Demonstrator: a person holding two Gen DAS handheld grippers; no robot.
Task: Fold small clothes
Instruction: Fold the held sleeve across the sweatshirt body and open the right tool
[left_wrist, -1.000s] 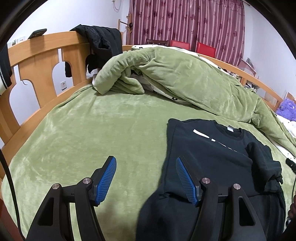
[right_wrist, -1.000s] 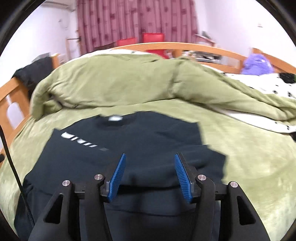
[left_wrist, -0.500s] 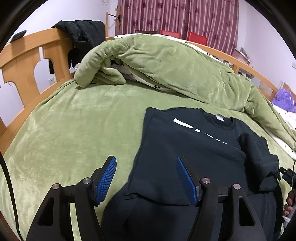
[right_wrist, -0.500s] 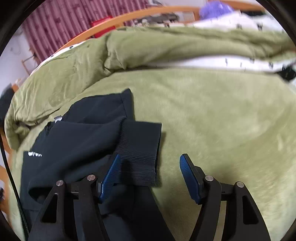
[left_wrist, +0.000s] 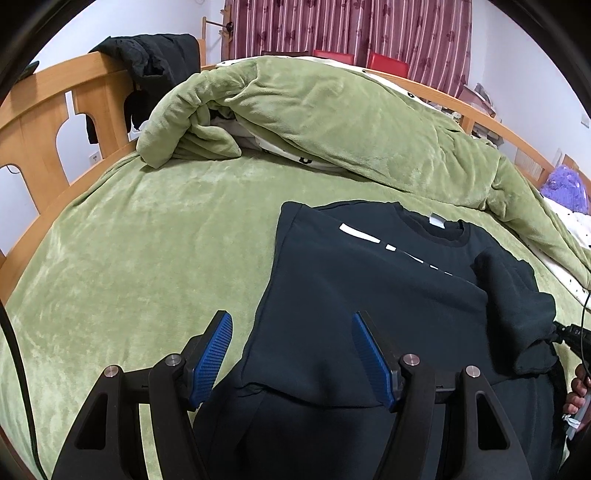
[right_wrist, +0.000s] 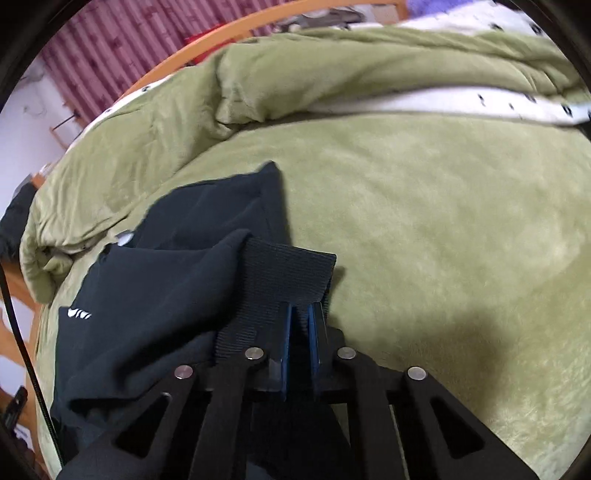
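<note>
Left wrist view: black sweatshirt (left_wrist: 369, 288) lies flat on the green bed cover (left_wrist: 147, 258), chest print up, collar pointing away toward the bunched green duvet (left_wrist: 332, 122). Body looks spread and smoothed, which is the base you want before folding sides in. Left gripper (left_wrist: 291, 354) hangs over the near left edge of the garment, fingers (left_wrist: 212, 354) about halfway apart with nothing between the pads; one finger sits over bare cover, the other over cloth. Reads as straddling the side seam, staged to pinch that edge or pin it while the other side gets worked. Far right, one sleeve is bunched up over the chest, and a hand (left_wrist: 580, 391) shows at the frame edge.

Right wrist view: right gripper (right_wrist: 299, 339) jaws have just been closing and are now nearly together, clamped on the ribbed cuff (right_wrist: 288, 273) of that sleeve; a fold of rib knit sits between the pads. Cuff is the sensible grab point: thick, stiff, gives control of the whole sleeve. The sleeve is lifted slightly and creased back toward the body, so my read is a sleeve fold-in across the chest. Bare cover to the right of the cuff. Wooden bed frame (right_wrist: 192, 48) beyond the duvet.
</note>
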